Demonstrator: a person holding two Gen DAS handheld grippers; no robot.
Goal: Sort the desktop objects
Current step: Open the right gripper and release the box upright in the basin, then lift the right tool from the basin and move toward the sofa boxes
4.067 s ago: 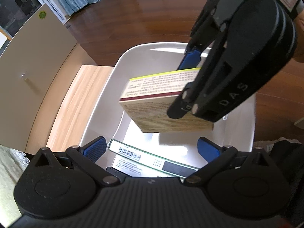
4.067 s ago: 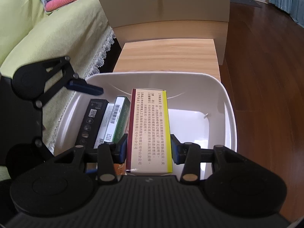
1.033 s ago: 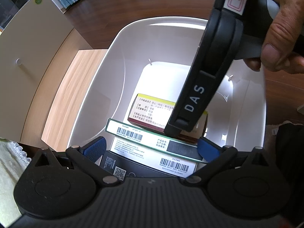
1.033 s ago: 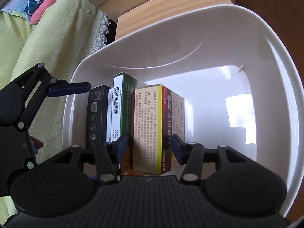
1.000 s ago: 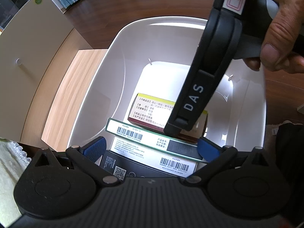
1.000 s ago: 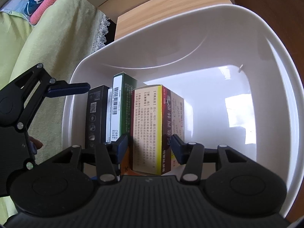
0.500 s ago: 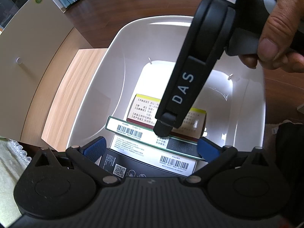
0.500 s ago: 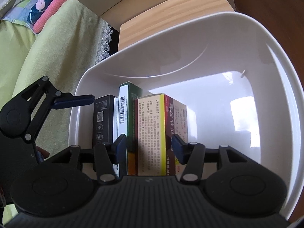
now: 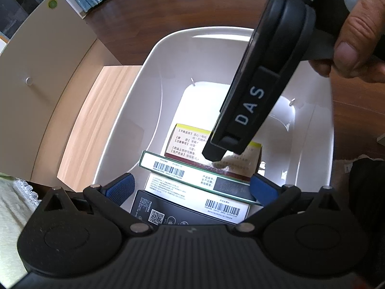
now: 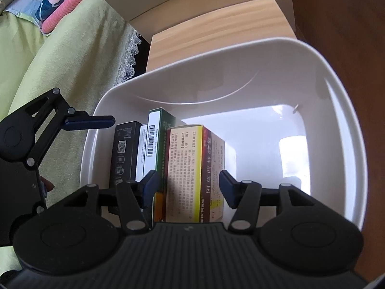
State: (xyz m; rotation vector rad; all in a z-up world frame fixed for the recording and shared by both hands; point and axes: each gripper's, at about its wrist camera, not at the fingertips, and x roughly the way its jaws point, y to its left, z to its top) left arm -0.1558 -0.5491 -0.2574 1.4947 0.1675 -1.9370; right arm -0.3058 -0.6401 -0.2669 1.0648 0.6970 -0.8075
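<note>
A white bin (image 9: pixel 149 72) (image 10: pixel 240 45) holds several boxes standing side by side: a black box (image 9: pixel 168 214) (image 10: pixel 125 149), a white box (image 9: pixel 192 197), a green-edged box (image 9: pixel 173 168) (image 10: pixel 161 132) and a yellow-and-maroon box (image 9: pixel 187 142) (image 10: pixel 187 159). My right gripper (image 10: pixel 189 186) (image 9: pixel 216 155) hovers just above the yellow-and-maroon box. Its pads straddle the box without pressing on it. My left gripper (image 9: pixel 192 186) hangs open over the near end of the row with nothing in it. One of its fingers (image 10: pixel 89 121) shows at the bin's left rim.
The bin sits beside a light wooden shelf (image 9: pixel 96 110) under a beige cabinet door (image 9: pixel 43 55). Dark wood floor (image 9: pixel 168 7) lies beyond. A yellow-green cover with a lace edge (image 10: pixel 60 60) is to the left. A hand (image 9: pixel 356 36) holds the right gripper.
The right gripper let go of the yellow-and-maroon box, which now stands in the bin, and has lifted and drawn back a little. The left gripper has kept still.
</note>
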